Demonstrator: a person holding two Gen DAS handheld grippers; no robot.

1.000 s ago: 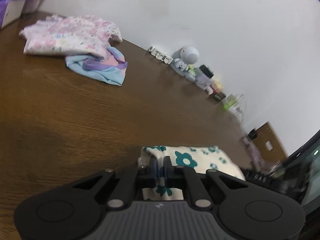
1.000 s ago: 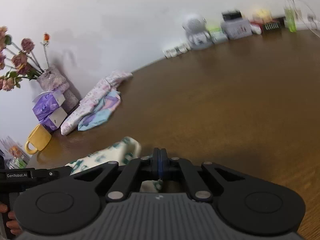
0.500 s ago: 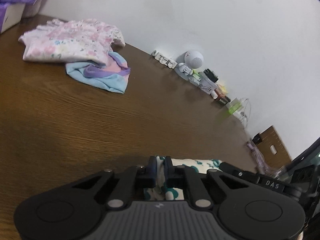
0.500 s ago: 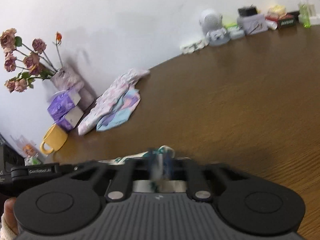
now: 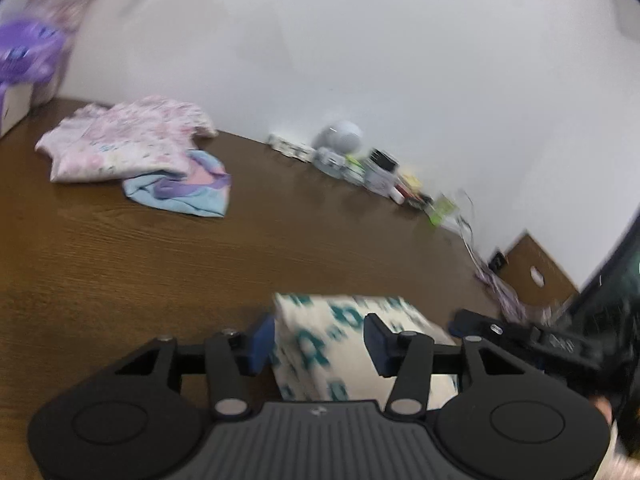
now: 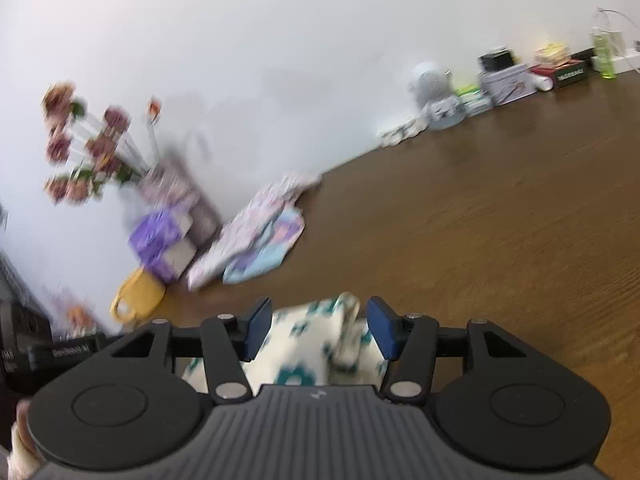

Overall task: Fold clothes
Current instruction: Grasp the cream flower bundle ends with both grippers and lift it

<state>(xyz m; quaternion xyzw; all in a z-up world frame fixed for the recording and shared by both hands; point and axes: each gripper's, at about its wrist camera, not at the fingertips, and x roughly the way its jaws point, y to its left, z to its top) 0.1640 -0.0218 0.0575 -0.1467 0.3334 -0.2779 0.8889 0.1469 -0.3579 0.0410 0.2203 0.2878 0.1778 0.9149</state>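
Left wrist view: my left fingers (image 5: 319, 345) have just been opening and stand apart around the folded cloth (image 5: 352, 344), clear of it. It lies on the brown desk (image 5: 160, 256), long axis running rightward. My right fingers (image 6: 320, 330) likewise have just parted around its other end.
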